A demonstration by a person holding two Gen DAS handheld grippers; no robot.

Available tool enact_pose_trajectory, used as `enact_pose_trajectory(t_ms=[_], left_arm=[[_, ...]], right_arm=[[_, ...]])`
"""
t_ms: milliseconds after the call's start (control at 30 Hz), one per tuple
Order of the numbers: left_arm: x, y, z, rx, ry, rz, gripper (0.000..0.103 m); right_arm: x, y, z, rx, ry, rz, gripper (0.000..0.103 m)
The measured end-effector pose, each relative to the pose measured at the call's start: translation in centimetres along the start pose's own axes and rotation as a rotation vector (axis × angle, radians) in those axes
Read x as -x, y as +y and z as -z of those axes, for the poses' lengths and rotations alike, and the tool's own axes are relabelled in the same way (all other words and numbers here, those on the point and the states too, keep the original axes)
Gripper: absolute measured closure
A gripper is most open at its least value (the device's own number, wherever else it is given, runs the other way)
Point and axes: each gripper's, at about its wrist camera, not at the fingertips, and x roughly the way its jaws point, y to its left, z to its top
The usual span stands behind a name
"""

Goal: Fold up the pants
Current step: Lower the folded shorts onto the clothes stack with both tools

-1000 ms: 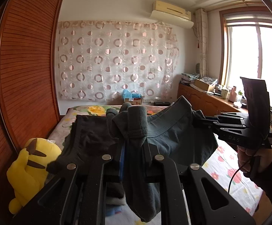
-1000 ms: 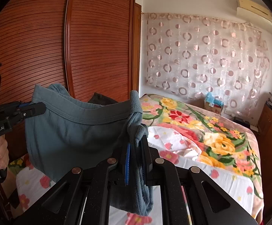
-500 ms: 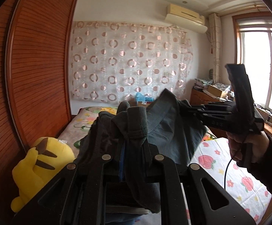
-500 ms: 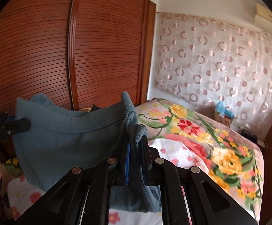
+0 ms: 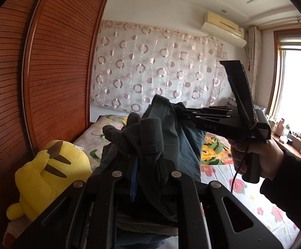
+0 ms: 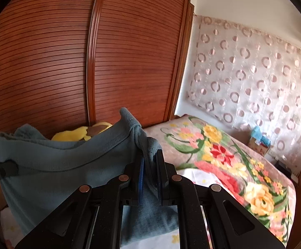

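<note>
Here: pants (image 6: pixel 53 172) up in the air above the bed (image 6: pixel 219 157), waistband stretched roughly level between the two tools, rest of the cloth hanging down toward the mattress. Long axis of the held edge runs gripper to gripper, crosswise to the bed's length as far as can be judged.

Left gripper (image 5: pixel 148 155) clamped tight on a bunched corner of the waistband, cloth folded over the fingertips and draped down over the tool body. Right gripper (image 6: pixel 150 161) likewise pinched shut on the other corner, thin wad of blue-grey fabric squeezed between the pads, blue pad edge visible. In the left wrist view, right tool and hand (image 5: pixel 260 157) sit right of the cloth, over the floral bed sheet. In the right wrist view, left tool's tip (image 6: pixel 3 169) at the far left edge, touching the same waistband.

Neither hand clearly nearer the bed; both above it, near its wardrobe-side edge. Yellow plush toy (image 5: pixel 46 168) lying on the bed just below and left of the hanging cloth, possible snag on lay-down. Next move likely: lower and spread onto the bed, keeping the waistband taut. Fold itself not yet made.
</note>
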Motion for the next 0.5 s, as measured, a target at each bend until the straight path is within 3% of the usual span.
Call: enact_pose_trajectory(t_ms=[433,500], left_arm=[[-0.7,0.5,1.8,0.051,0.053,-0.066,0.088],[-0.7,0.6,2.1,0.052,0.06,-0.066,0.087]], right_arm=[[-1.7,0.2,0.8,-0.064,0.016,-0.046,0.093],[-1.9,0.0,0.7,-0.072,0.038,-0.03,0.079]])
